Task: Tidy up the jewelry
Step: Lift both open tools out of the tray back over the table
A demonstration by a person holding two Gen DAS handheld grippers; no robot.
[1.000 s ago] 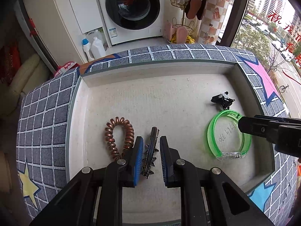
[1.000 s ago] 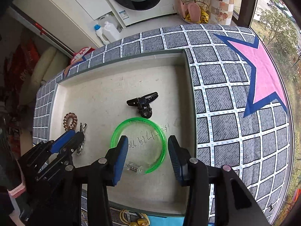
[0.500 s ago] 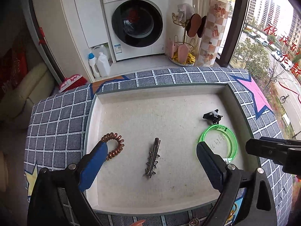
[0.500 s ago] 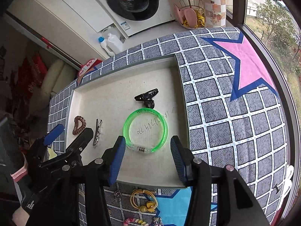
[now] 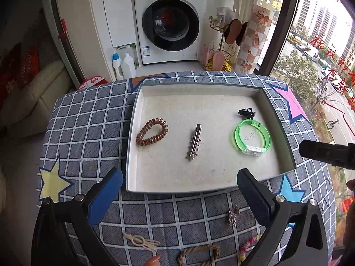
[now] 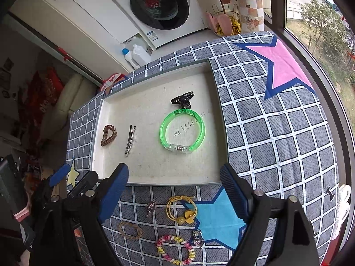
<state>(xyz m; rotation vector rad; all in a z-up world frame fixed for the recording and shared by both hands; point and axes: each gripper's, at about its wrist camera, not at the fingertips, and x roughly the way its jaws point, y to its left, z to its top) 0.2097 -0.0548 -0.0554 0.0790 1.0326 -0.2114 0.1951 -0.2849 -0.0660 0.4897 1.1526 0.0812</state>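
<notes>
A shallow white tray (image 5: 131,155) (image 6: 97,133) sits on a checked cloth. In it lie a copper coil hair tie (image 5: 152,131) (image 6: 108,135), a silver hair clip (image 5: 194,142) (image 6: 130,139), a green bangle (image 5: 252,137) (image 6: 182,131) and a black claw clip (image 5: 246,113) (image 6: 183,99). My left gripper (image 5: 179,196) is open and empty above the tray's near edge. My right gripper (image 6: 174,194) is open and empty over the cloth just in front of the tray.
Loose pieces lie on the cloth in front of the tray: a yellow hair tie (image 6: 182,209), a beaded bracelet (image 6: 175,249), a braided brown band (image 6: 129,230) (image 5: 198,255), a cream clip (image 5: 142,241), silver charms (image 5: 233,216) (image 6: 197,238). A washing machine (image 5: 168,22) stands beyond.
My left gripper let go of the silver hair clip, opened wide and pulled back and up. My right gripper also rose, drew back and opened wider.
</notes>
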